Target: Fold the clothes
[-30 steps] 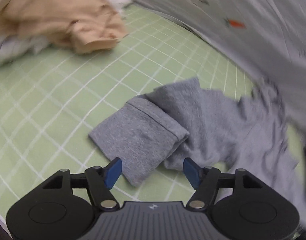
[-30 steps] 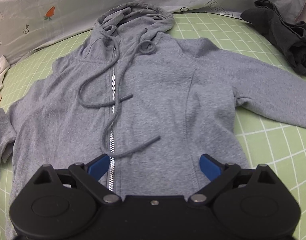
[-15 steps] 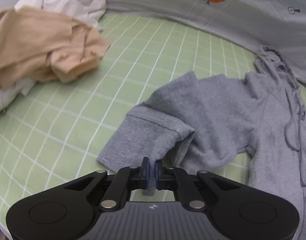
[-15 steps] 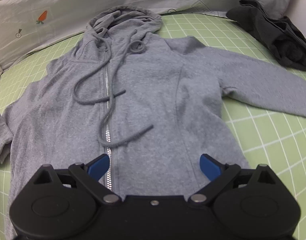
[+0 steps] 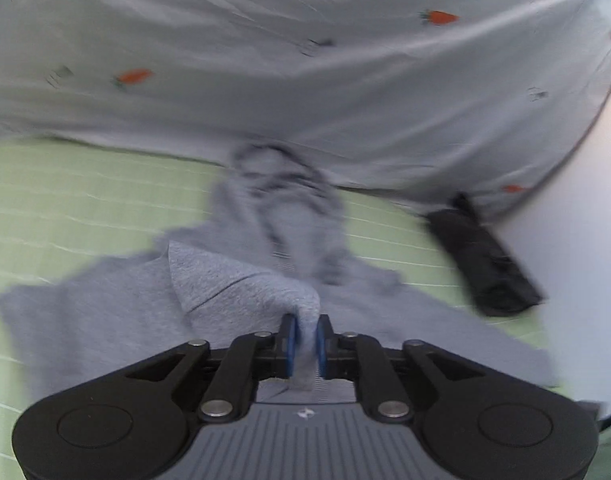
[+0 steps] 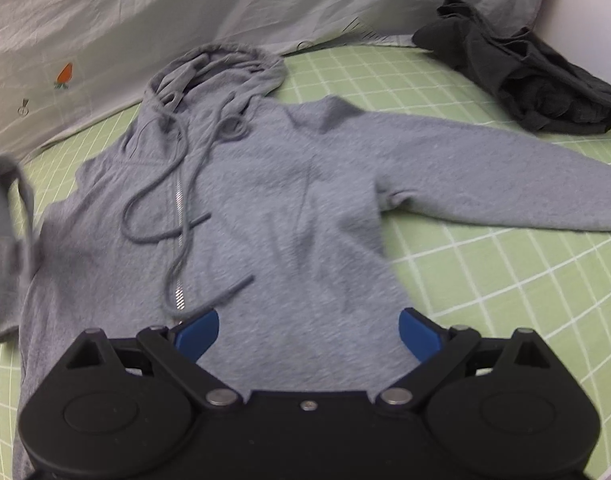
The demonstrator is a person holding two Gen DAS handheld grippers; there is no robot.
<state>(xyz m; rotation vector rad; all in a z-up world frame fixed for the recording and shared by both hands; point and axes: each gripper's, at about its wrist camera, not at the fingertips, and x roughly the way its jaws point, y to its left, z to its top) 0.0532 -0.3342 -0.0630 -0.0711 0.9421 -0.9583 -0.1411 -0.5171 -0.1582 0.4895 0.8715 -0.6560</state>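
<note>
The grey hoodie [image 6: 289, 208] lies face up and zipped on the green checked sheet [image 6: 505, 272], hood [image 6: 221, 68] toward the pale cover, drawstrings looped across its chest. One sleeve [image 6: 505, 184] stretches flat out to the side. The other sleeve's cuff [image 5: 241, 280] is lifted and drawn over the body, bunched at its tip.

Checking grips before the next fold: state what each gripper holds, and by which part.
The left gripper pinches the grey hoodie by the cuff end of its sleeve, lifted over the body. The right gripper stands open over the hem, holding nothing.
</note>
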